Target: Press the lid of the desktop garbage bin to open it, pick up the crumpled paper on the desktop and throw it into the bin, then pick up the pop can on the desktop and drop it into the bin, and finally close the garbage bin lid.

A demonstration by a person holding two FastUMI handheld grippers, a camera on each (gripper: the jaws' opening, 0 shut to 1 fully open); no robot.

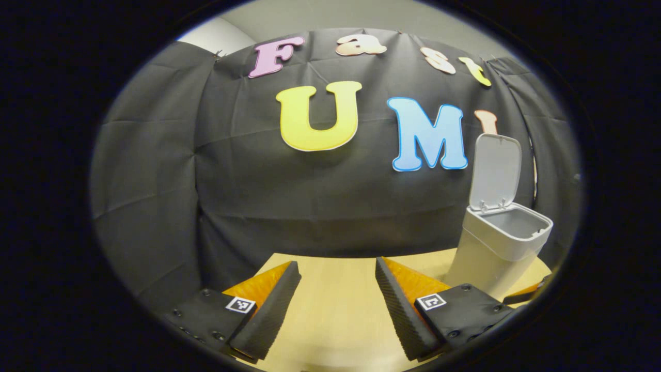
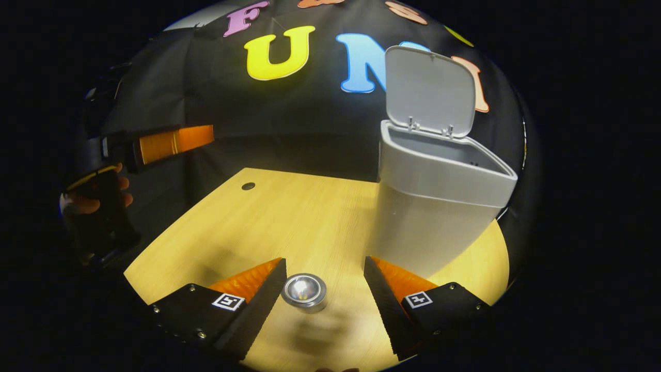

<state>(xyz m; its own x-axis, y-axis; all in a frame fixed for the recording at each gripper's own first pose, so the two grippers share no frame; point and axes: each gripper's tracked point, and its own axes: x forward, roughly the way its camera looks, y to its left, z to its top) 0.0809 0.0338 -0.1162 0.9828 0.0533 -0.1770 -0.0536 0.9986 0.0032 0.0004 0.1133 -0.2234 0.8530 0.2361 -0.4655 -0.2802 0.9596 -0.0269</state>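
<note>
While the right gripper (image 2: 324,294) hangs low over the table (image 2: 248,227), jaws apart around the upright can (image 2: 304,292), the left gripper (image 1: 338,299) hovers level — jaws apart, empty; bin (image 2: 434,206) open just beyond.

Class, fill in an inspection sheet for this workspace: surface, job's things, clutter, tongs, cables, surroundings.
Surface: wooden table, a small dark hole near its far edge.
Job's things: bin upright, lid raised; can standing on end between the right tongs, untouched by either finger. Paper: nothing seen.
Clutter: nothing seen.
Tongs: left tongs open, empty; right tongs open around the can.
Cables: nothing seen.
Surroundings: black cloth wall; a hand holding the other tongs.
</note>
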